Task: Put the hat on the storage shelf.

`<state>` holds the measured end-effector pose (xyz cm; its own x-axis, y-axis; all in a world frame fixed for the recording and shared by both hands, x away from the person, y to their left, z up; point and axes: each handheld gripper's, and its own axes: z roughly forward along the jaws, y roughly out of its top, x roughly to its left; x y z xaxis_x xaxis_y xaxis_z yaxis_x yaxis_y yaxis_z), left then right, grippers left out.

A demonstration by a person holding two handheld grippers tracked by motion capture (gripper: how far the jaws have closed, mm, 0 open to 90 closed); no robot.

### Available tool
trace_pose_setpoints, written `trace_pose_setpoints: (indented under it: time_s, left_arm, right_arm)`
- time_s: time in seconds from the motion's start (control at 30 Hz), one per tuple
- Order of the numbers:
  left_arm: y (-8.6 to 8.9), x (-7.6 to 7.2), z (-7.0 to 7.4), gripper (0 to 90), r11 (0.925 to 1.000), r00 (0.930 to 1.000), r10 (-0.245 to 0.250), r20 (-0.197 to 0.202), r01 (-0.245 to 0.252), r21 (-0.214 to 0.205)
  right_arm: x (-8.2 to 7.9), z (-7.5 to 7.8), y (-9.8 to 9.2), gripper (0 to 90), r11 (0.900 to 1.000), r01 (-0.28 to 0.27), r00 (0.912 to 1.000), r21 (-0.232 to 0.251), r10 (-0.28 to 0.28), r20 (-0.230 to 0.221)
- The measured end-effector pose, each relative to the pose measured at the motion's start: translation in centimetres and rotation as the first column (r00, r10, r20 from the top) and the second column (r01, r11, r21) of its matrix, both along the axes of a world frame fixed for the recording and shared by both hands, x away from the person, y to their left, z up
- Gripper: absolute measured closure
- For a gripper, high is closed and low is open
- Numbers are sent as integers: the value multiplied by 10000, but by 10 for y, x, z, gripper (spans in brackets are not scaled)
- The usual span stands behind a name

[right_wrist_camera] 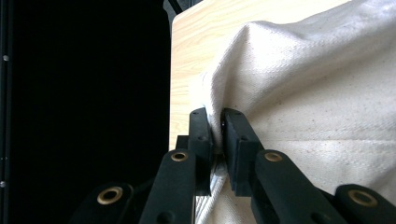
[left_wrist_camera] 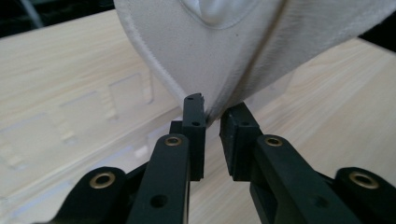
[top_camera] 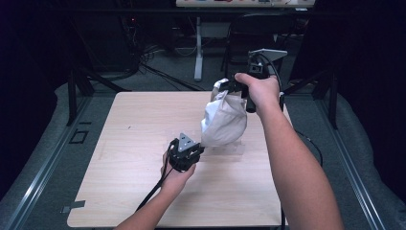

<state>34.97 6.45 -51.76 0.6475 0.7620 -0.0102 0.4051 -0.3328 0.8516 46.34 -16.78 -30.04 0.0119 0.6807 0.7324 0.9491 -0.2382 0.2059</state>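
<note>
An off-white canvas bag hangs over the middle right of the wooden table. My right gripper holds it up by its top edge; in the right gripper view the jaws are shut on a fold of the canvas. Low over the table, my left gripper meets the bag's bottom tip. In the left gripper view its jaws pinch the lowest point of the canvas between the pads.
A clear plastic piece lies flat on the table under the bag, and its faint outlines show in the left gripper view. Behind the table stand a dark chair, a white desk leg and floor cables.
</note>
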Motion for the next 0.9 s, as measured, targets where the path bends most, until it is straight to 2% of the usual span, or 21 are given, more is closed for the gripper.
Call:
trace_pose_setpoints:
  time_s: [0.03,0.23,0.37,0.4,0.53,0.73,0.9]
  left_arm:
    - [0,-1,-1,816,9999,10000,41,17,-41,116]
    - [3,-3,-6,829,10000,10000,38,-81,-38,-65]
    - [7,-1,-9,828,9993,9990,96,-426,-111,-350]
    - [7,-1,-11,828,9989,9994,148,-325,-162,-449]
    - [7,-2,-15,831,9974,9988,220,-447,-250,-676]
    - [13,-1,-21,831,9903,9966,342,-749,-438,-1316]
    - [15,-2,-25,834,9864,9948,372,-946,-517,-1563]
  right_arm:
    - [0,0,1,824,10000,-38,10000,12,38,6]
    - [1,-3,9,824,9997,-229,9997,-61,228,-86]
    - [2,-6,14,824,9994,-290,9995,-199,287,-115]
    - [2,-7,15,823,9992,-324,9994,-216,321,-146]
    - [4,-13,15,821,9987,-438,9987,-262,431,-275]
    - [6,-24,10,819,9990,-303,9989,-343,290,-376]
    - [7,-32,10,817,9990,-319,9983,-327,302,-504]
